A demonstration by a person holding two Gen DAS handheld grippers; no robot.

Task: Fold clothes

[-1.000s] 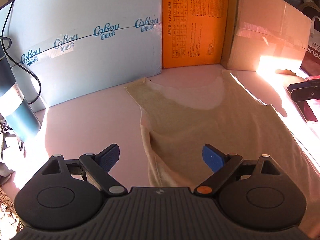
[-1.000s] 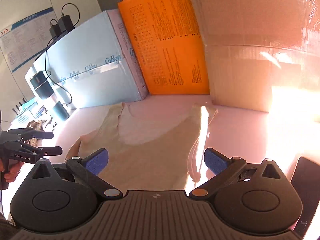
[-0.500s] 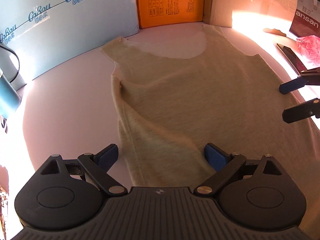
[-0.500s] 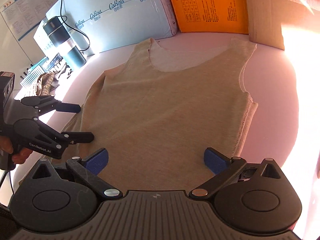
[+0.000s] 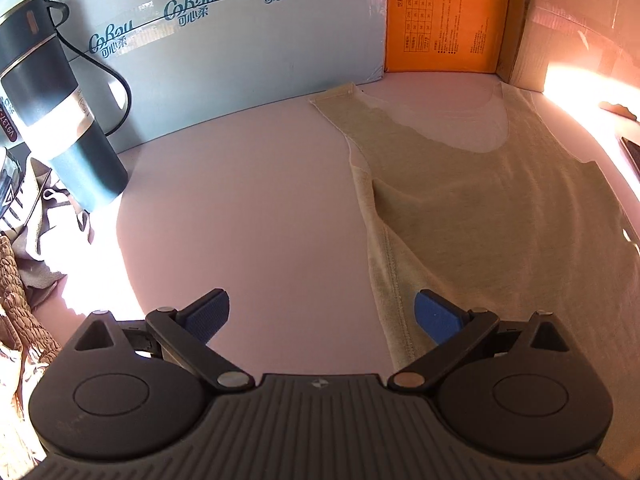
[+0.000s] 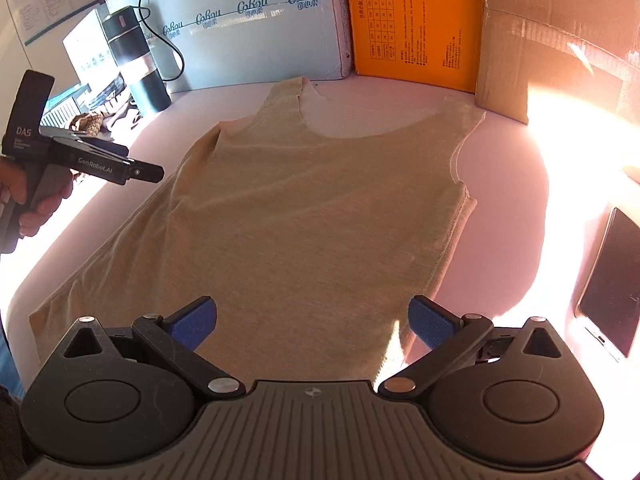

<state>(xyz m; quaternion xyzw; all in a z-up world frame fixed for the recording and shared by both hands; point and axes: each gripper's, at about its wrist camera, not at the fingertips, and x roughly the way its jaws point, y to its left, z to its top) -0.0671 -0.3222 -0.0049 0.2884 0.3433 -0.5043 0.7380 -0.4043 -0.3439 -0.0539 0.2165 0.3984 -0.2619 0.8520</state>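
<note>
You're swinging the left tongs (image 5: 322, 314) off the tank top (image 6: 304, 216) toward its left side seam, both tongs, right (image 6: 310, 320) included, spread and empty, top lying flat on the table (image 5: 240, 200), fold not started.

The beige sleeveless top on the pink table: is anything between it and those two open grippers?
Nothing visible. The beige sleeveless top lies flat and bare on the pink table; the right gripper hangs open over its hem, the left gripper open at its side edge.
</note>
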